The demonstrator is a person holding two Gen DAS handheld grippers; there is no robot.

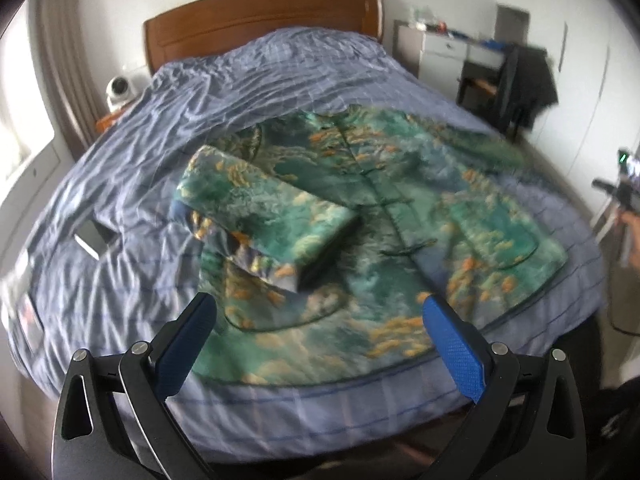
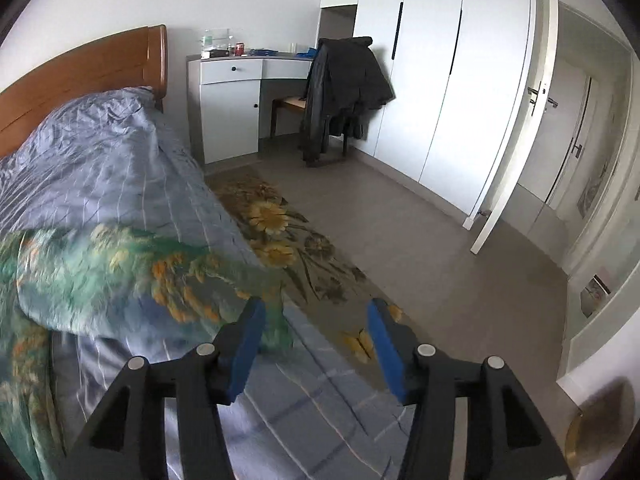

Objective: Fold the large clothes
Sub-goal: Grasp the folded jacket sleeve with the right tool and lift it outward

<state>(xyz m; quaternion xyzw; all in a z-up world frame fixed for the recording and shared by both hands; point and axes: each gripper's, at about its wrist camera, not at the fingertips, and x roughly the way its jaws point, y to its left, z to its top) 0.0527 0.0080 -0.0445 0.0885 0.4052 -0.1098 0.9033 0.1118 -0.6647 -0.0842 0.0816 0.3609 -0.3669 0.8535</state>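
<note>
A green jacket (image 1: pixel 400 220) with orange and yellow patterns lies front-up on the bed (image 1: pixel 160 140). One sleeve (image 1: pixel 264 216) is folded across its chest. My left gripper (image 1: pixel 320 302) hovers open over the jacket's near hem, nothing between its blue pads. In the right wrist view the other sleeve (image 2: pixel 132 276) lies stretched toward the bed's side edge. My right gripper (image 2: pixel 315 306) stands at that edge with its jaws apart. The sleeve's end (image 2: pixel 276 332) lies just beside the left pad (image 2: pixel 250 344), and the pads do not press on it.
A flat phone-like object (image 1: pixel 94 236) lies on the sheet left of the jacket. A wooden headboard (image 1: pixel 260 16) stands at the far end. Beside the bed are a floral rug (image 2: pixel 288 240), a white desk (image 2: pixel 232 100), a chair draped with a black coat (image 2: pixel 344 88), wardrobes (image 2: pixel 440 80) and a door (image 2: pixel 516 120).
</note>
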